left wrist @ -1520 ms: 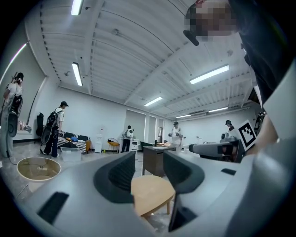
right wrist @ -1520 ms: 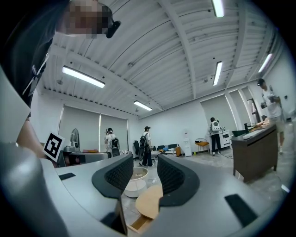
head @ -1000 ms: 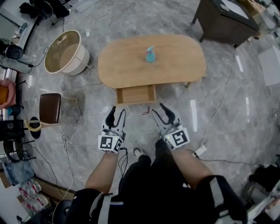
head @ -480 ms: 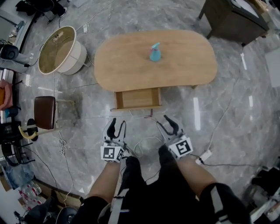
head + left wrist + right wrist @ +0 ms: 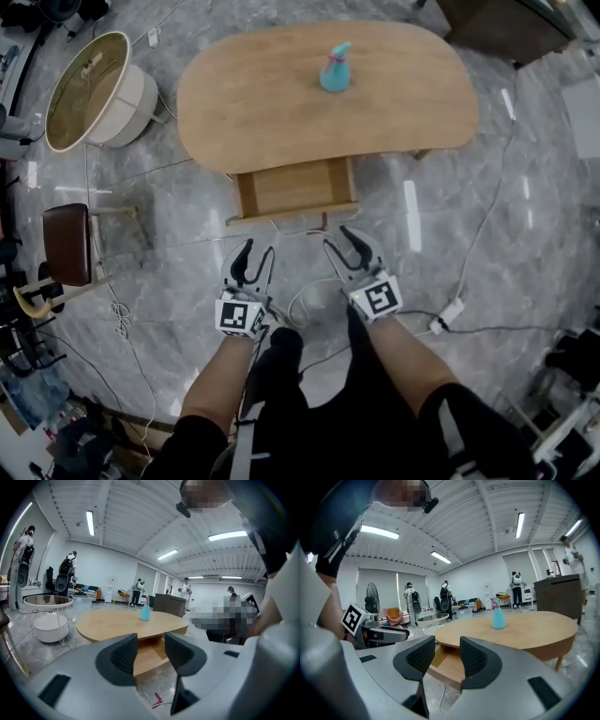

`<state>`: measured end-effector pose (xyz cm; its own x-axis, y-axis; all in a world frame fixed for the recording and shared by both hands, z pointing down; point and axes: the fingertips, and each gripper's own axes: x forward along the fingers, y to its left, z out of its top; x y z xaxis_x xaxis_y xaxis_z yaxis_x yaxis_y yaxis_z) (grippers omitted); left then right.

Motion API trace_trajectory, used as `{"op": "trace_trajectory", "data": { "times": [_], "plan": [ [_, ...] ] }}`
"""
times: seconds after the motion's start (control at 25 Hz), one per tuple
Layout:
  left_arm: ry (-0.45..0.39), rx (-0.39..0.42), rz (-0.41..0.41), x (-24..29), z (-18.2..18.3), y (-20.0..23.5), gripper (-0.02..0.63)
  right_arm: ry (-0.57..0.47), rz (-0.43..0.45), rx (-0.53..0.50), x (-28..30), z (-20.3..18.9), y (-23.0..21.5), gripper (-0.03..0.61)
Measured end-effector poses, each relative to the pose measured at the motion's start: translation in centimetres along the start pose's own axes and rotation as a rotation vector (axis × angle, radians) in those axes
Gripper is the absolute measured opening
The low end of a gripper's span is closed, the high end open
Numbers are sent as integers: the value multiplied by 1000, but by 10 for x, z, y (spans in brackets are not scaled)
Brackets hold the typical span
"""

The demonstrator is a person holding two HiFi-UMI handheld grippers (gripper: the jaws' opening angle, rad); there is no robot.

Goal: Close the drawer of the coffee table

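Your left tool (image 5: pixel 255 255) hangs just short of the drawer's (image 5: pixel 295 187) left front corner, jaws spread and empty, the drawer itself standing pulled out from under the wooden tabletop (image 5: pixel 253 94), and your right tool (image 5: pixel 339 239) sits near its right front corner, likewise spread on nothing.
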<state>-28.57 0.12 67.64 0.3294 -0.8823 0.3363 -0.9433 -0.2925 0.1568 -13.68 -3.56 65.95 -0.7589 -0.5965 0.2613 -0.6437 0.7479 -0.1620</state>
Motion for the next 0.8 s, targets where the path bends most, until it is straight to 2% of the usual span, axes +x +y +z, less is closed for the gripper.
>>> {"op": "trace_trajectory", "data": {
  "times": [0.16,0.36,0.44,0.6,0.8],
  "plan": [
    [20,-6,-14,18,-30,9,184,-3,-30,24,16,-29,-13,163],
    [26,12,-36,38,-71,12,184,7,-17,-16,33,-69,-21,163],
    [22,-21,-20,44,-86,14,184,20,-7,-21,38,-86,-22,163],
    [66,-64,6,53,-127,21,184,56,1,-8,46,-118,-25,163],
    [82,-77,20,67,-155,30,184,123,28,-8,58,-158,-32,163]
  ]
}}
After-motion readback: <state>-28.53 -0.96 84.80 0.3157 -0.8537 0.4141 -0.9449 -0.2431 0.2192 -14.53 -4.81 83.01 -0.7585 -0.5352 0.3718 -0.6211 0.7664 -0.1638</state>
